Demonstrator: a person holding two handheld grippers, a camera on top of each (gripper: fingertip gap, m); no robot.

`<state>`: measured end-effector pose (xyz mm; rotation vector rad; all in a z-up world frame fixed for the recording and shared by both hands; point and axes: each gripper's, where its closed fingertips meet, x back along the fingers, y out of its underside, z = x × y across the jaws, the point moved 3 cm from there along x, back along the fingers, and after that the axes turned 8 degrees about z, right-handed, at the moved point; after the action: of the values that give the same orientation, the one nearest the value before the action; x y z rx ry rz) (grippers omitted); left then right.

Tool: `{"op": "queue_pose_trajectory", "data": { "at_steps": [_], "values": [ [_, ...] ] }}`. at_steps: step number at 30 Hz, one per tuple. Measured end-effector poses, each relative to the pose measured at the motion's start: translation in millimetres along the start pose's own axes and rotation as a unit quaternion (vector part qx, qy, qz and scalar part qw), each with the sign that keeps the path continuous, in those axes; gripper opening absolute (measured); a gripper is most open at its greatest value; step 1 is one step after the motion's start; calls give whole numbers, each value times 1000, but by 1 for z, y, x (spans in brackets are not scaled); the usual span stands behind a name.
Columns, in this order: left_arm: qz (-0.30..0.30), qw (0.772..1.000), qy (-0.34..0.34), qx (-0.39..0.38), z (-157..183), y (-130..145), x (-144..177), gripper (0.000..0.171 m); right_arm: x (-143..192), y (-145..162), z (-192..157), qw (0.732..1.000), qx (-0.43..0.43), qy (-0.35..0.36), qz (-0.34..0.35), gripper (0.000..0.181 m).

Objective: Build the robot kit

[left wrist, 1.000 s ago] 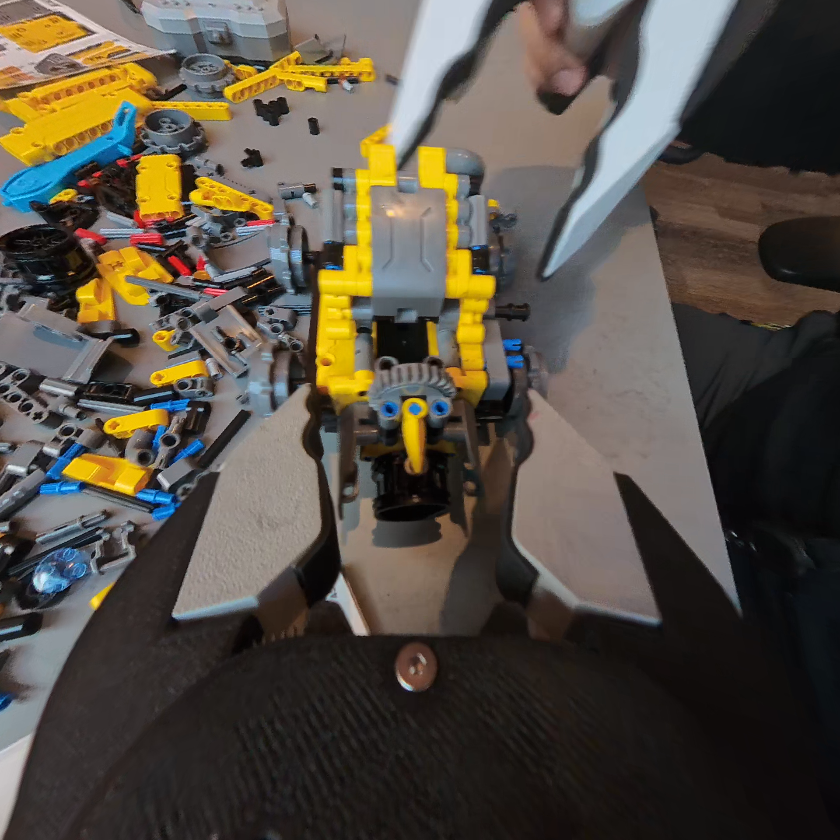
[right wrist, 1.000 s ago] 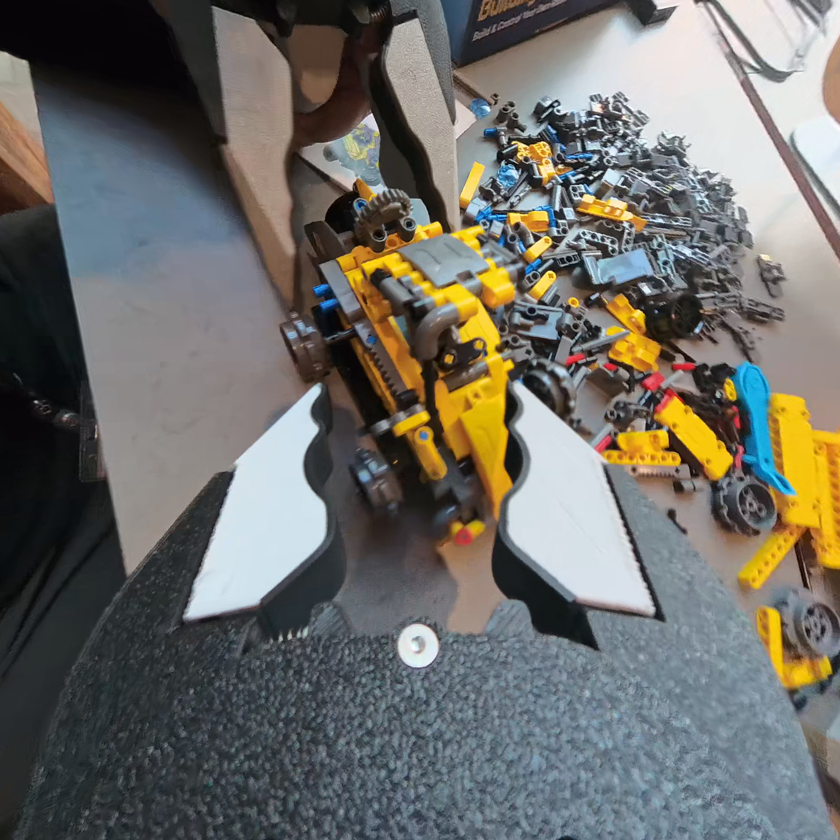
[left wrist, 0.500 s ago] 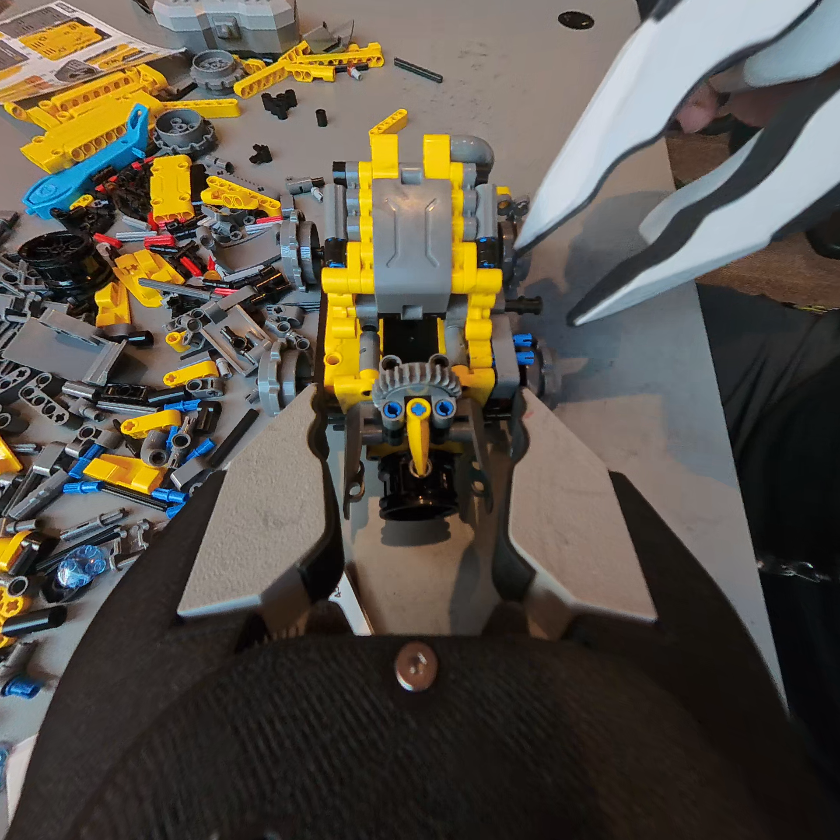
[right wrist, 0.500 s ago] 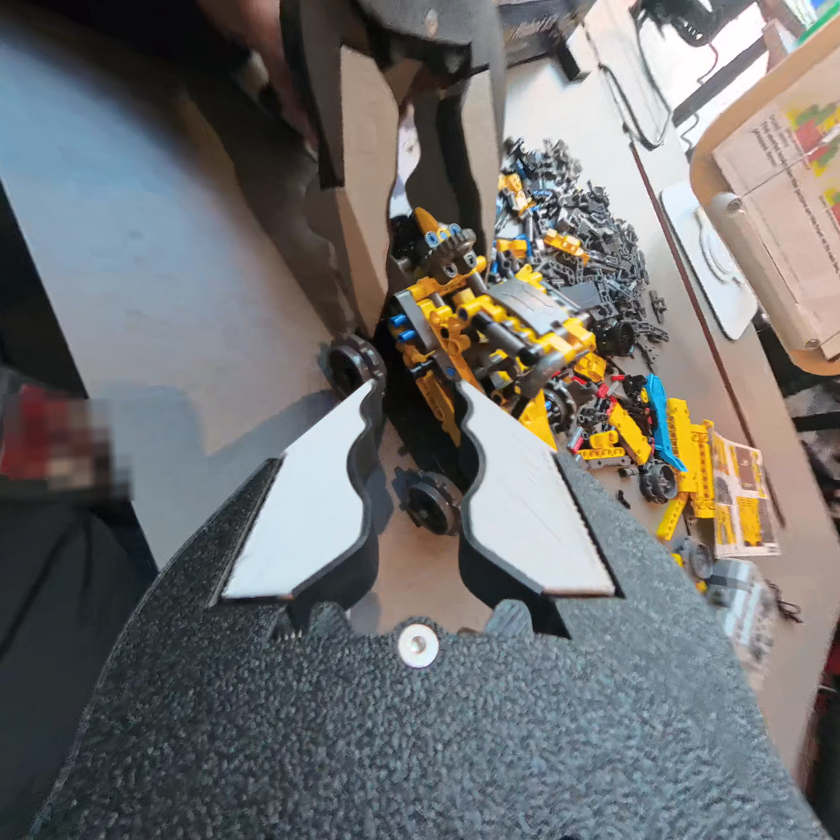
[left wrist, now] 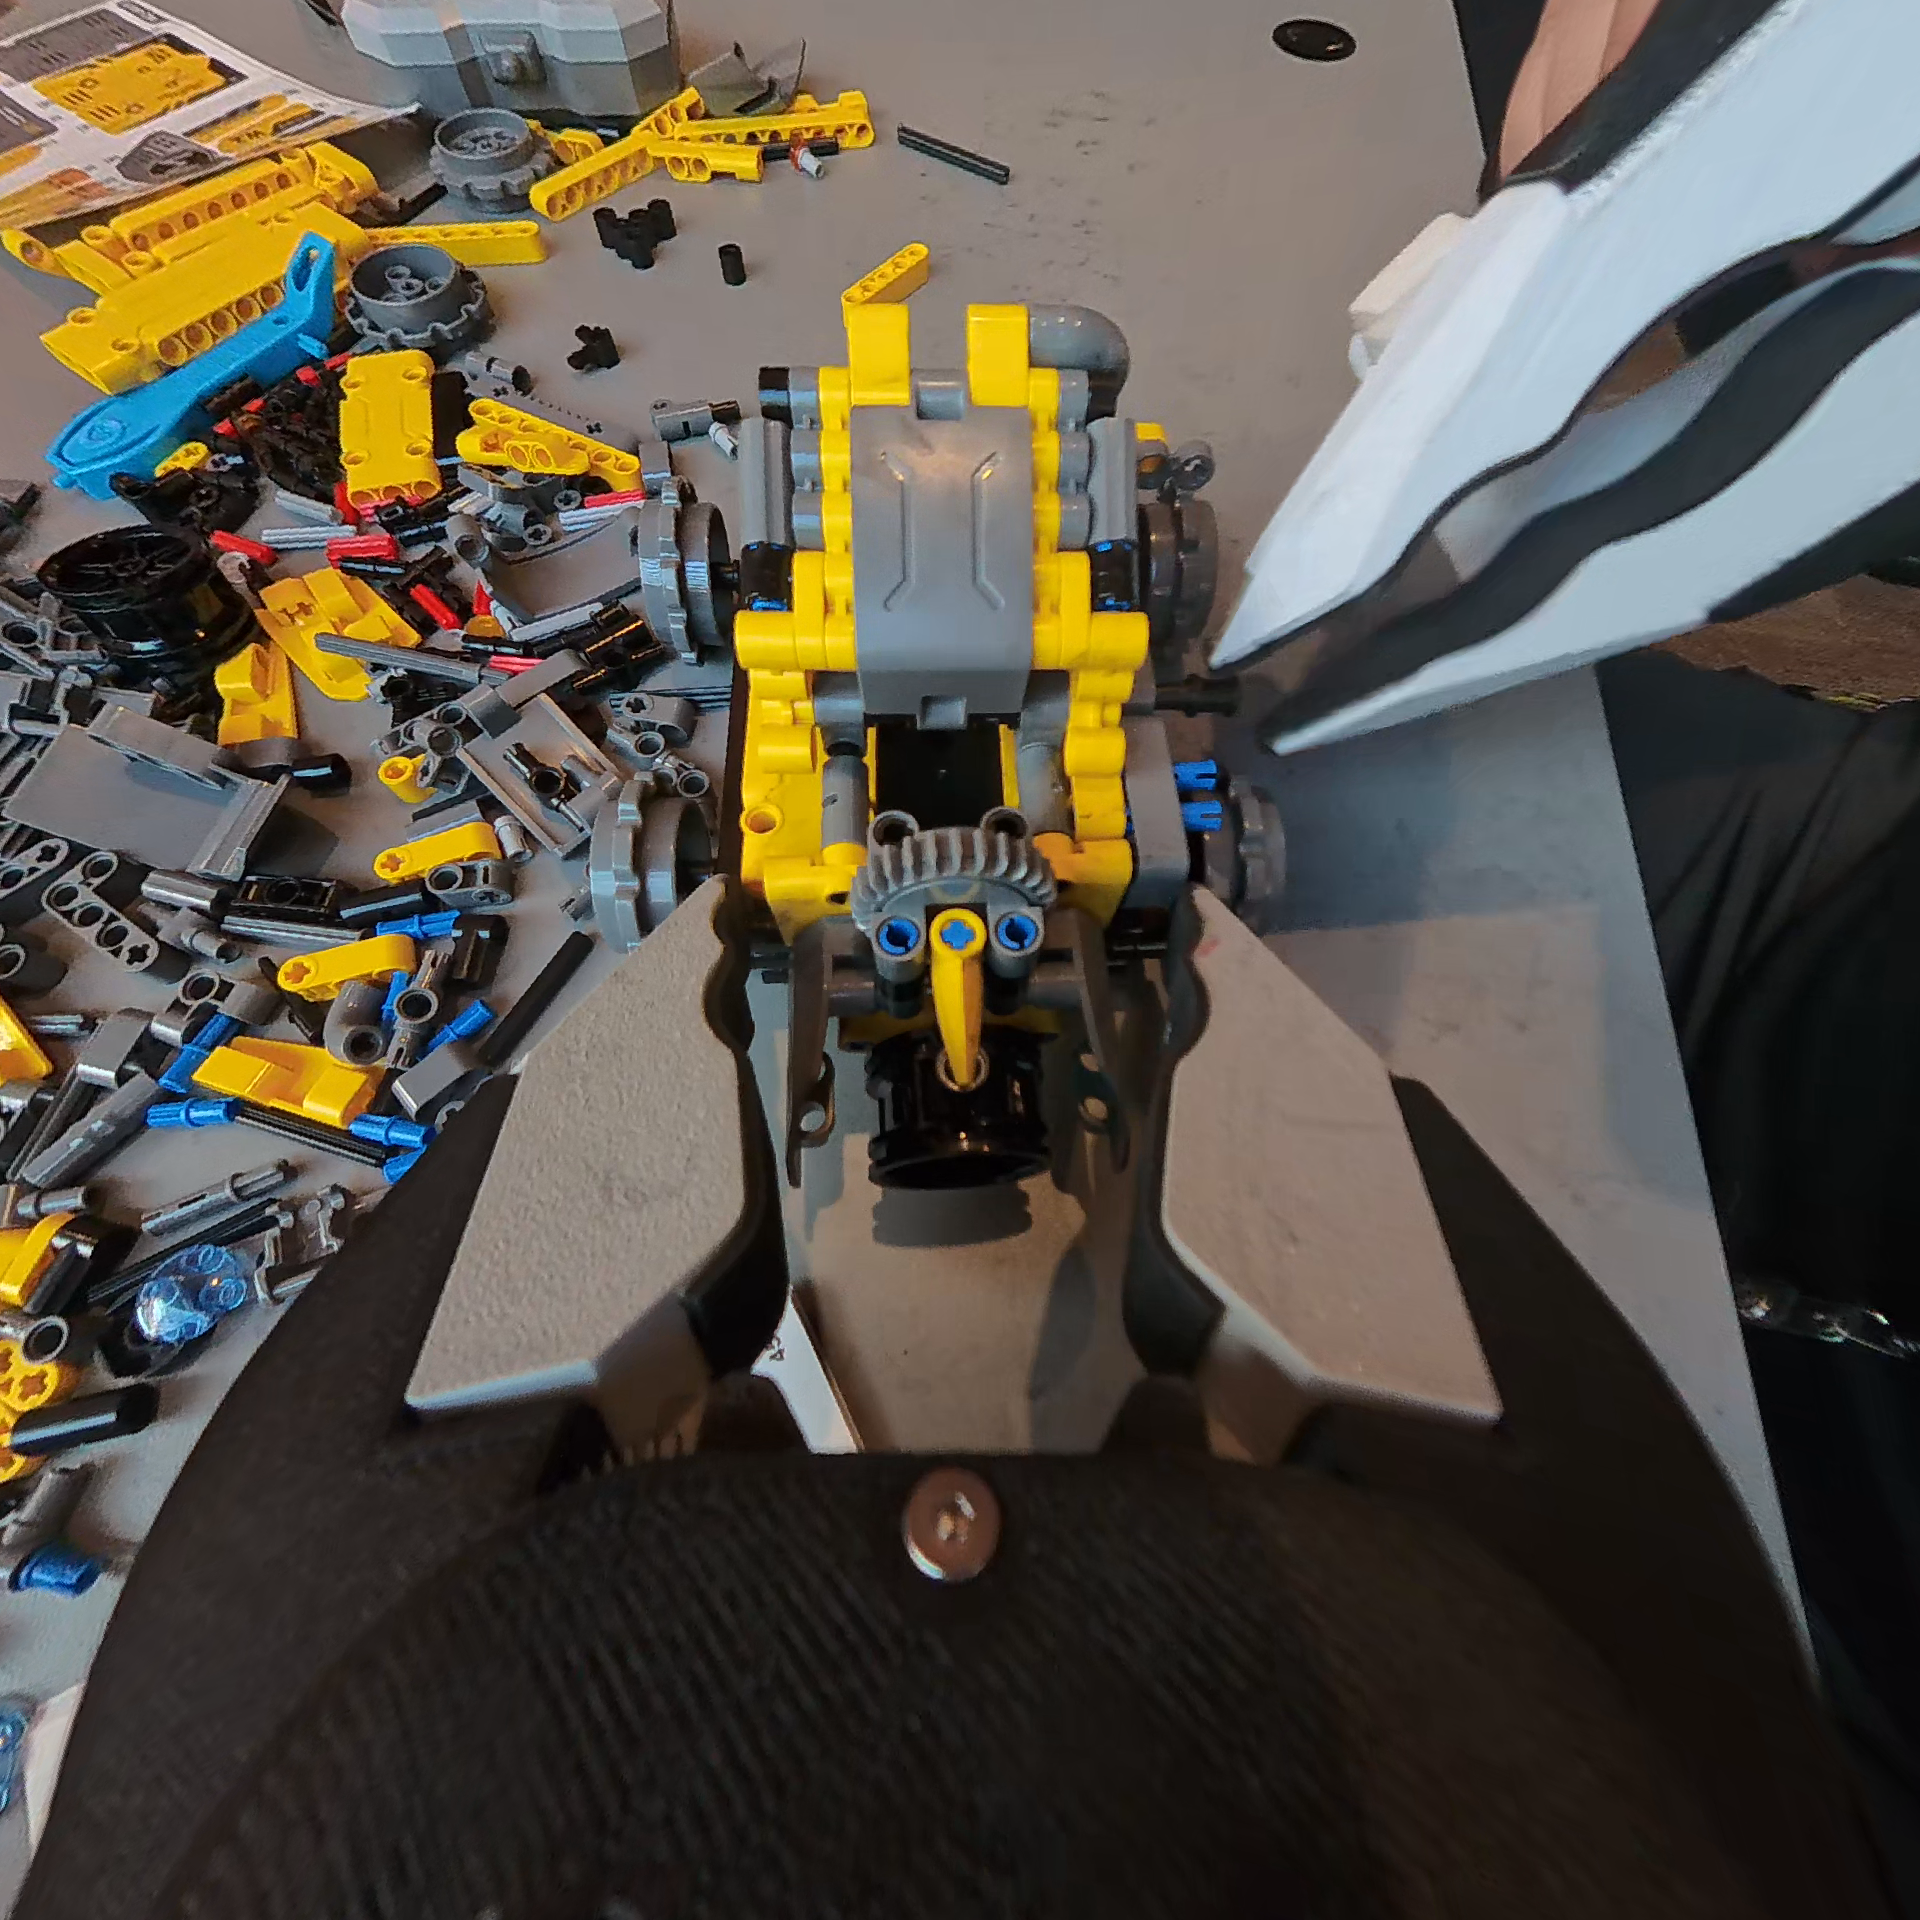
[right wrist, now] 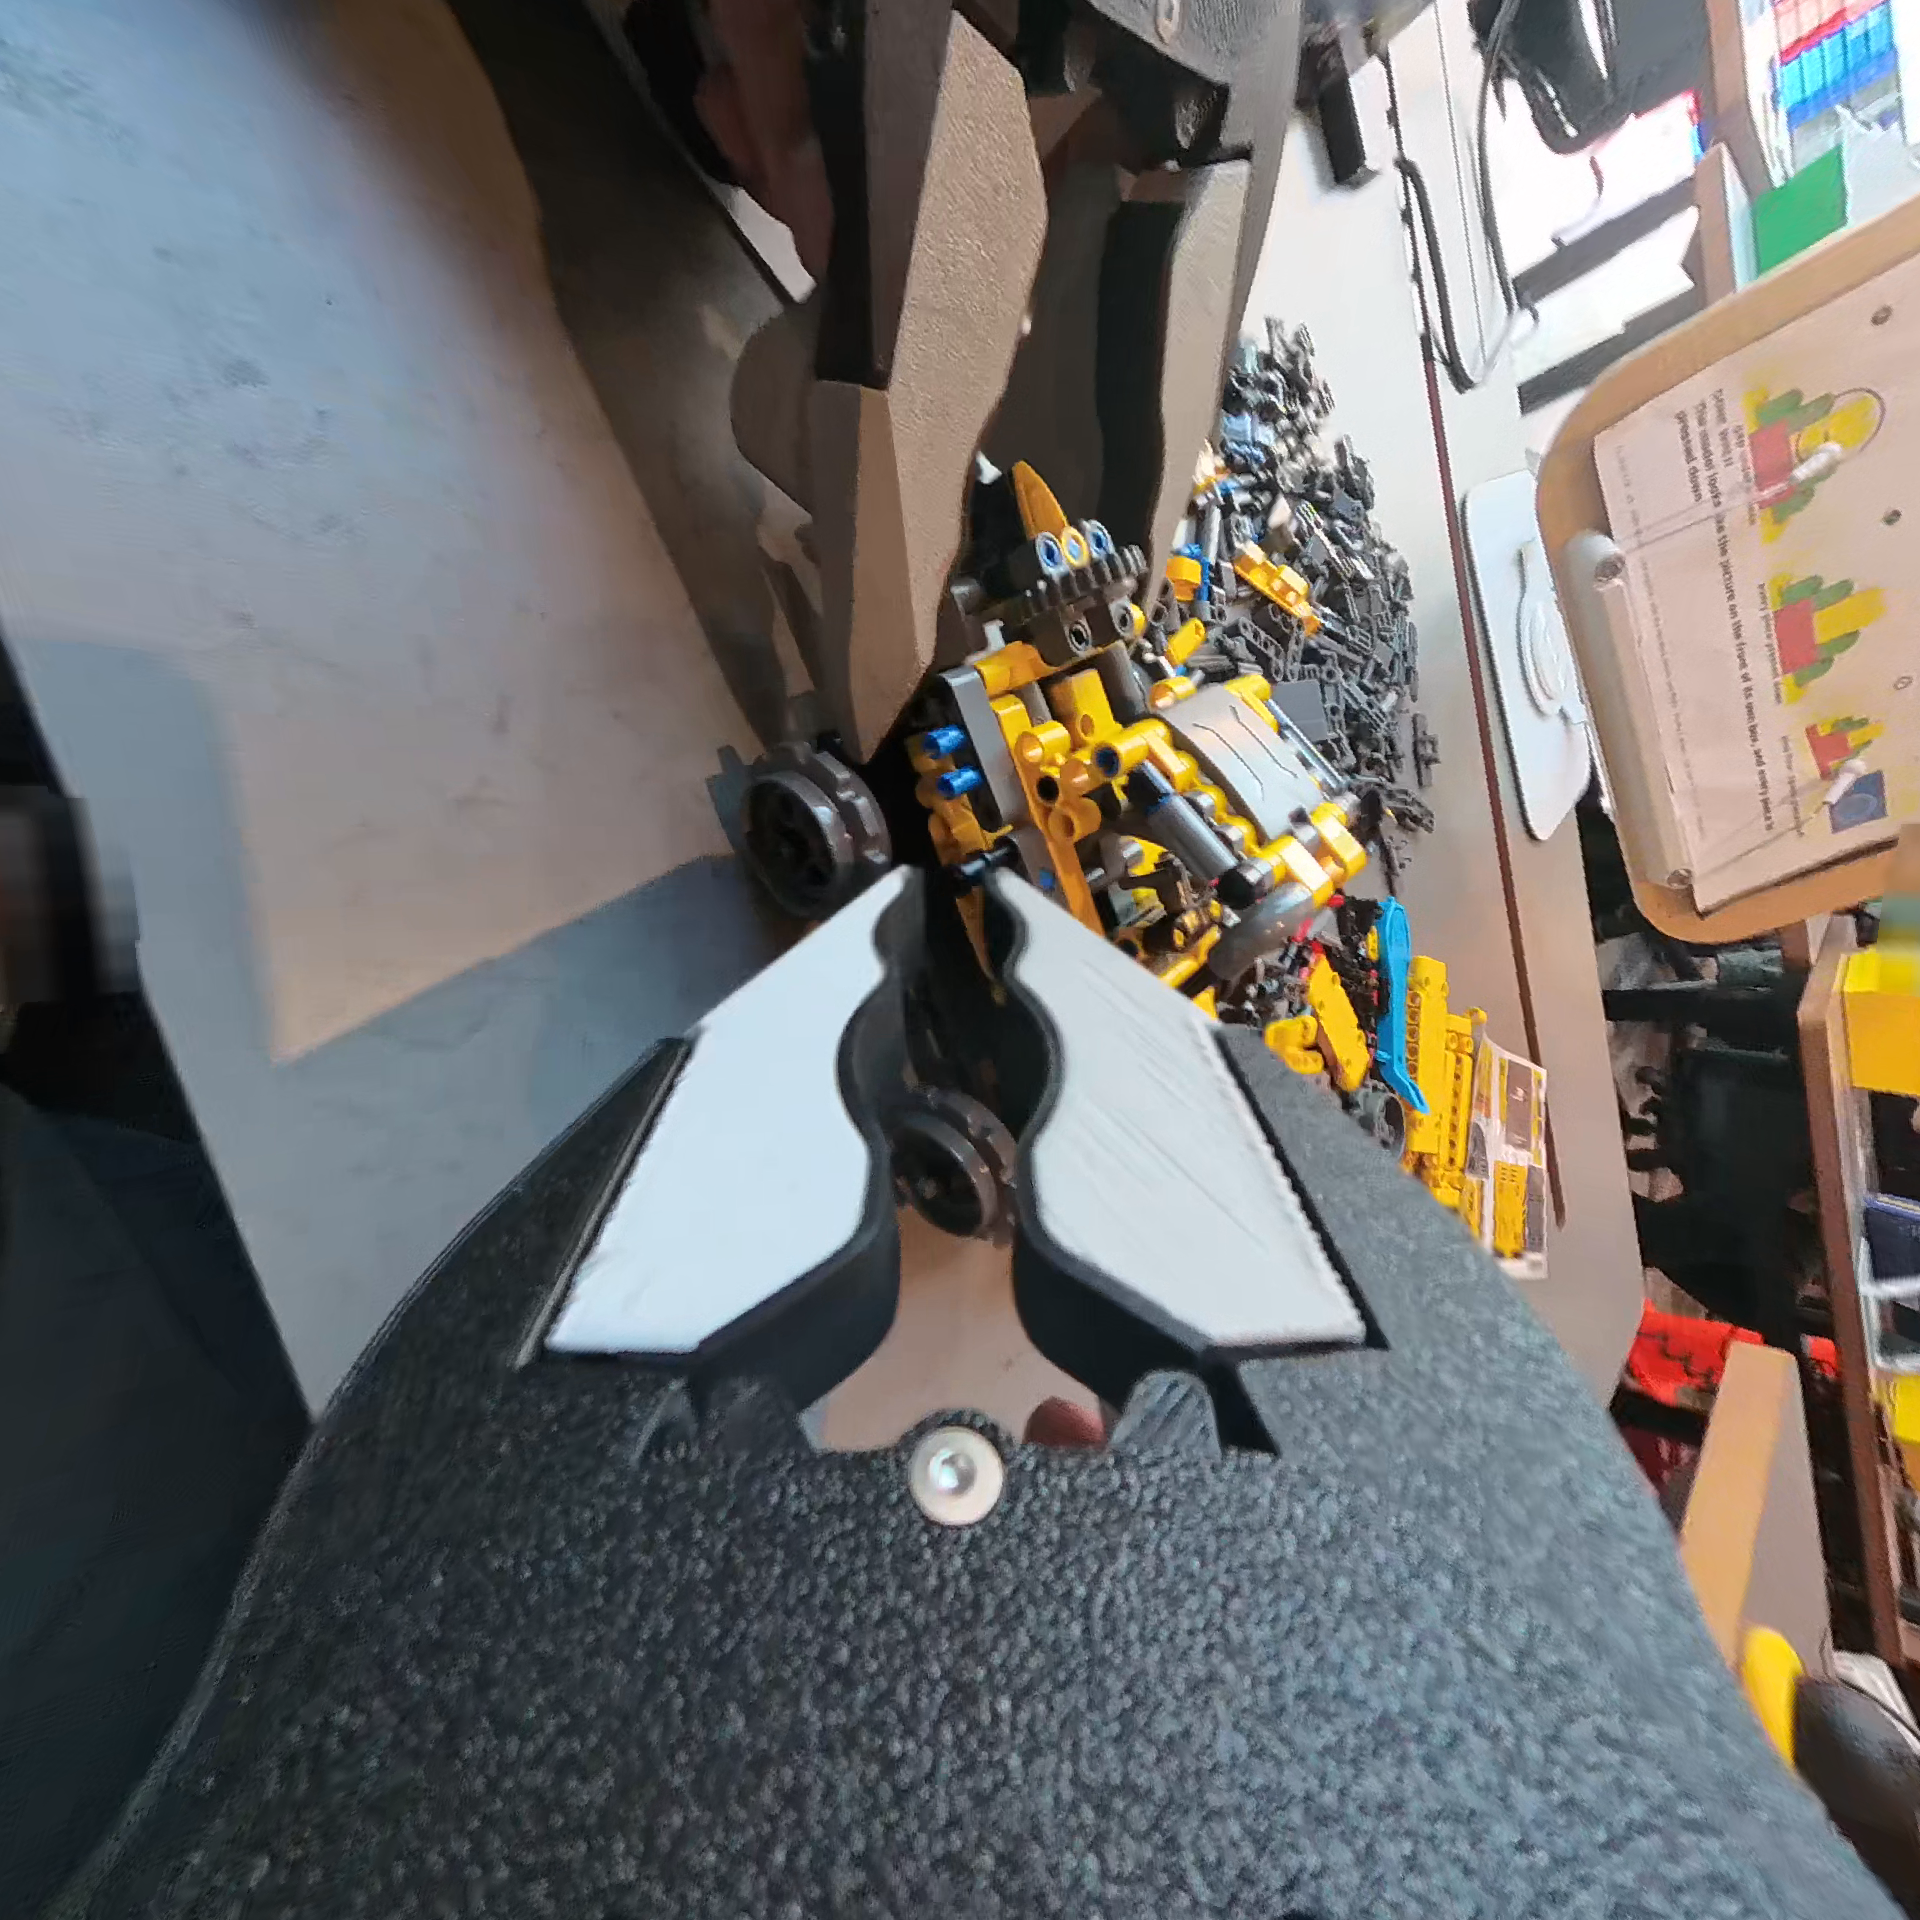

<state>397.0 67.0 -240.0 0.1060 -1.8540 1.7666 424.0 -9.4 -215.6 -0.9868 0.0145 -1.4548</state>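
left gripper [left wrist: 956,914] clamped on near end of yellow-grey brick model [left wrist: 940,644], on grey table [left wrist: 1455,1039] | right gripper [right wrist: 951,883] nearly closed at black pin [right wrist: 971,868] on model's side; grip unclear | loose bricks [left wrist: 312,727] left, beyond
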Motion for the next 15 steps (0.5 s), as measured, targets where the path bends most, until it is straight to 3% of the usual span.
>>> {"op": "queue_pose_trajectory", "data": {
  "at_steps": [5, 9, 12, 15],
  "values": [
    [-1, 1000, 5, -5, 0, 1, 1, 78, 0, -4, 9, 994, -91, -44, 34, 37],
    [-5, 1000, 15, -10, 1, 1, 3, 78, -8, 8, 12, 993, -105, -59, -5, 35],
    [-4, 1000, 18, -12, 2, 2, 3, 78, -10, 6, 11, 996, -67, -51, -10, 32],
    [-3, 1000, 19, -11, 2, 2, 3, 78, -9, 5, 11, 994, -86, -74, -8, 31]
  ]
}}
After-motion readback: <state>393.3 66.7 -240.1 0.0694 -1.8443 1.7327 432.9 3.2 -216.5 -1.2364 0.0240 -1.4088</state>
